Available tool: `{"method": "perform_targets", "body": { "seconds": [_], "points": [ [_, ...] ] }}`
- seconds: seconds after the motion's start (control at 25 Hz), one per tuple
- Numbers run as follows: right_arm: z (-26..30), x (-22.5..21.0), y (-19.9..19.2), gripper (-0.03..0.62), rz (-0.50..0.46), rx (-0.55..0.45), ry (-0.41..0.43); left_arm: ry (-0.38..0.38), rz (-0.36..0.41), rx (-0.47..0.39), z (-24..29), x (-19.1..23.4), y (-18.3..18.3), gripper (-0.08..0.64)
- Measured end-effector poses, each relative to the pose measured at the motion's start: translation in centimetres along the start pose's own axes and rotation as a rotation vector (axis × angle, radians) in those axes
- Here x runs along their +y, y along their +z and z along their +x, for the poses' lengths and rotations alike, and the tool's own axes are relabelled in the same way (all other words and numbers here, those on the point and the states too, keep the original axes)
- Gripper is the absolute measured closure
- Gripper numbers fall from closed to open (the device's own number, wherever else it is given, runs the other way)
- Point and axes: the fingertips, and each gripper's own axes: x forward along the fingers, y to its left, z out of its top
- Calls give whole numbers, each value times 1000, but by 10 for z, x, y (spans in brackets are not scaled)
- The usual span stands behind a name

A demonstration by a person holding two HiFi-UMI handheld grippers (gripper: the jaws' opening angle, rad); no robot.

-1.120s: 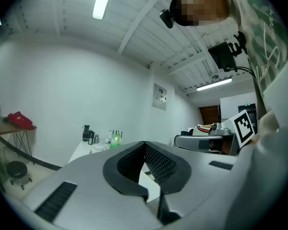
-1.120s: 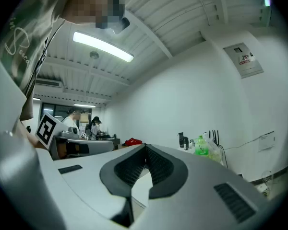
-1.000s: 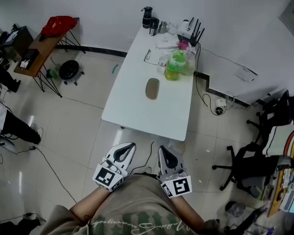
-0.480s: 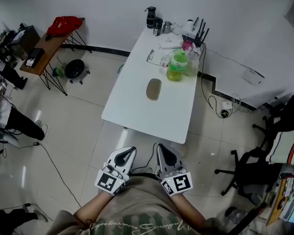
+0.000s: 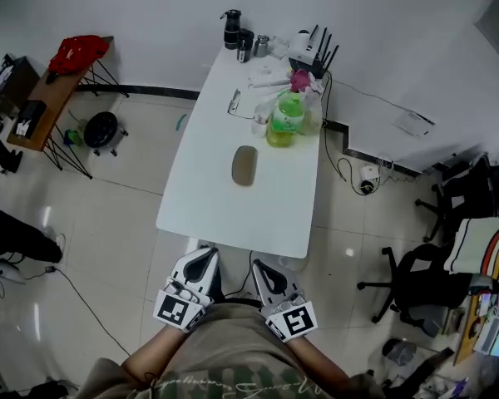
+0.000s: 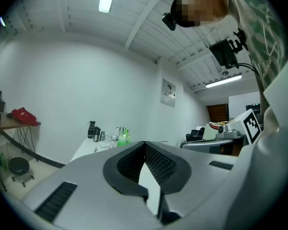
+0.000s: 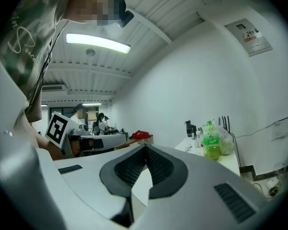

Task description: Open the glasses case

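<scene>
The glasses case (image 5: pixel 244 165), a closed grey-brown oval, lies mid-tabletop (image 5: pixel 220 202), long axis toward the far edge. Your left gripper (image 5: pixel 203 254) and right gripper (image 5: pixel 261 267) are closed, empty.

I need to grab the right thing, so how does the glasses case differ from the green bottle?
The glasses case is a tan oval lying flat; the green bottle stands upright. The glasses case sits alone mid-table, while the green bottle is crowded among other items toward the wall end. The glasses case is nearer the person than the green bottle. Both rest on the white table.
</scene>
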Motion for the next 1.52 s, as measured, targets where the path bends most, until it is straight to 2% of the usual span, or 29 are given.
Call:
{"method": "perform_targets", "body": {
  "seconds": [0.2,0.4,0.6,0.76,0.92,1.24,1.52],
  "points": [
    [48,-46,13,583,21,-1,-105,-88,8,-11,49,38,22,552],
    [118,-61,30,583,6,23,-141,-123,-19,21,77,100,36,552],
    [175,-68,40,583,15,36,-175,-218,-58,-28,105,148,64,552],
    [202,-74,38,583,18,61,-175,-202,-71,-24,123,178,64,552],
    [209,-87,29,583,35,98,-178,-202,-88,-10,139,184,59,552],
    [219,-151,42,583,31,105,-149,-131,-104,9,177,186,57,552],
    [242,-195,16,583,91,133,-178,-78,-99,60,200,202,47,552]
  ]
}}
